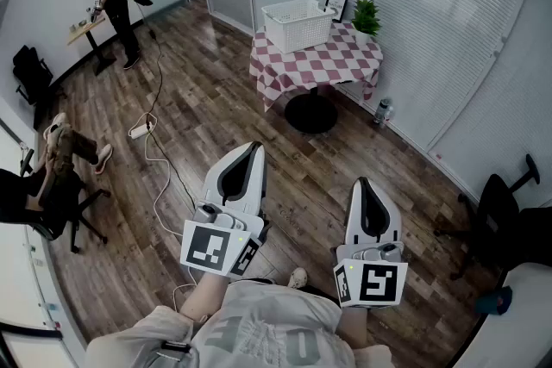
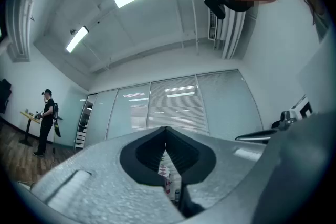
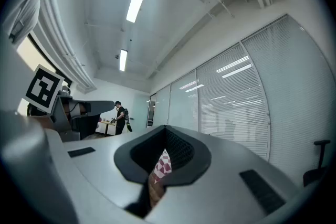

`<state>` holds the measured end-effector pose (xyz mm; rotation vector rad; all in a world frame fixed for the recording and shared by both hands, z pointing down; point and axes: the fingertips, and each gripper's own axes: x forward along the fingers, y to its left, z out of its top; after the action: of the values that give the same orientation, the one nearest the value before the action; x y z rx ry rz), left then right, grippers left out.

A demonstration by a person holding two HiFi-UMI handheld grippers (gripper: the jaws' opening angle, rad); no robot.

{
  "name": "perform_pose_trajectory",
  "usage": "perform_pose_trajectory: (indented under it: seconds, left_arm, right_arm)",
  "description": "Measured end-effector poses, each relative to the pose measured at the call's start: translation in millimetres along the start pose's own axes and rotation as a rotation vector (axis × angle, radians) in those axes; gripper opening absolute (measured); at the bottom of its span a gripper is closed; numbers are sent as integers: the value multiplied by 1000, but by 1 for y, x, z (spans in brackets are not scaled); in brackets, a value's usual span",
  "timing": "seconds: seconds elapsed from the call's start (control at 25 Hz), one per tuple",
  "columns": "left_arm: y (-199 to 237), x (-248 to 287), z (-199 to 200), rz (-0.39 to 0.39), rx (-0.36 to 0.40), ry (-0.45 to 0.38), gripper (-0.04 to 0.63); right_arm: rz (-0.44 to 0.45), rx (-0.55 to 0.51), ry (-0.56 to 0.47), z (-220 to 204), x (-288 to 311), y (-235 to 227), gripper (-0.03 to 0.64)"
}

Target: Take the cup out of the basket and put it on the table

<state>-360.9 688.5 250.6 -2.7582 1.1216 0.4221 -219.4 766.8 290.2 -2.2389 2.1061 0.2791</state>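
A white basket (image 1: 298,23) stands on a small round table (image 1: 345,63) with a red-and-white checked cloth, far ahead across the room. No cup shows; the basket's inside is hidden from here. Both grippers are held low, close to the person's body and far from the table. My left gripper (image 1: 251,151) is shut with nothing in it; in the left gripper view its tips (image 2: 166,136) meet with only a sliver of checked cloth behind them. My right gripper (image 1: 363,185) also looks shut and holds nothing (image 3: 165,134).
A potted plant (image 1: 366,15) and a picture frame (image 1: 335,5) share the table. A bottle (image 1: 383,111) stands on the floor beside it. A cable and power strip (image 1: 141,130) cross the wooden floor. A person (image 1: 112,0) stands at the back left, another sits at the left, and an office chair (image 1: 500,211) is on the right.
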Motion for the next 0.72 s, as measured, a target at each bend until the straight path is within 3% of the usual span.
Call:
perform_pose_trajectory:
  seconds: [0.32, 0.72]
  left_arm:
    - [4, 8, -7, 21, -1, 2, 6]
    - [0, 27, -12, 60, 7, -2, 6]
  right_arm:
    - [22, -4, 1, -5, 12, -5, 11]
    - [59, 66, -46, -3, 24, -30, 11]
